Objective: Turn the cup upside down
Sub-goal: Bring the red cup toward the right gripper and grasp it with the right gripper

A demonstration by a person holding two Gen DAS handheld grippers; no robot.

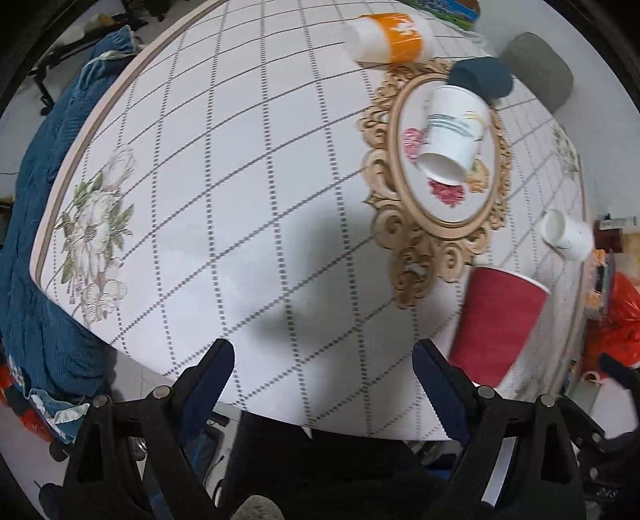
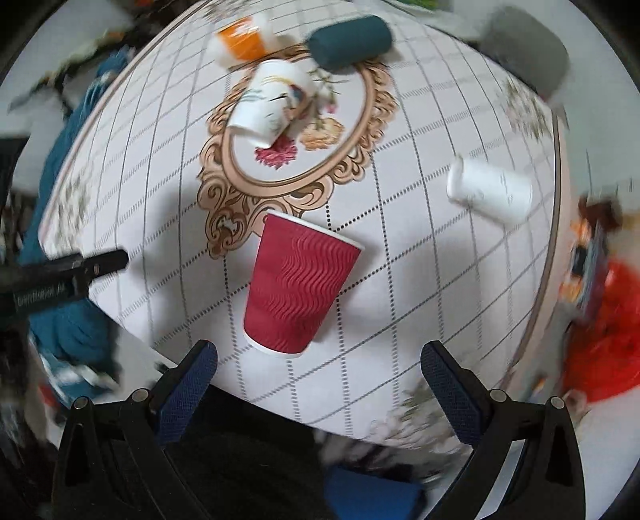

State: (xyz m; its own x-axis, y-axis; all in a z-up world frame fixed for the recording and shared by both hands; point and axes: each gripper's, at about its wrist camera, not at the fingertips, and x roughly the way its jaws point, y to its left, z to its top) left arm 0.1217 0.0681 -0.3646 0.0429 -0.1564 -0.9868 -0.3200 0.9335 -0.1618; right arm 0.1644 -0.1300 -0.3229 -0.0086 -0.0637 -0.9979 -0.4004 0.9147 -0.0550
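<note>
A red ribbed paper cup [image 2: 298,288] stands upside down on the checked tablecloth, its wide rim on the cloth and its base up. It also shows at the right of the left wrist view [image 1: 496,324]. My right gripper [image 2: 320,360] is open and empty just in front of the cup, not touching it. My left gripper [image 1: 324,360] is open and empty over bare cloth to the left of the cup. The left gripper's tip [image 2: 100,262] shows at the left edge of the right wrist view.
A white printed cup [image 1: 454,134] lies on its side on the ornate oval print [image 1: 440,224]. An orange and white cup [image 1: 390,38], a dark teal roll [image 1: 482,76], a grey roll [image 1: 538,68] and a small white cup [image 1: 568,234] lie further off. The table edge runs near my grippers.
</note>
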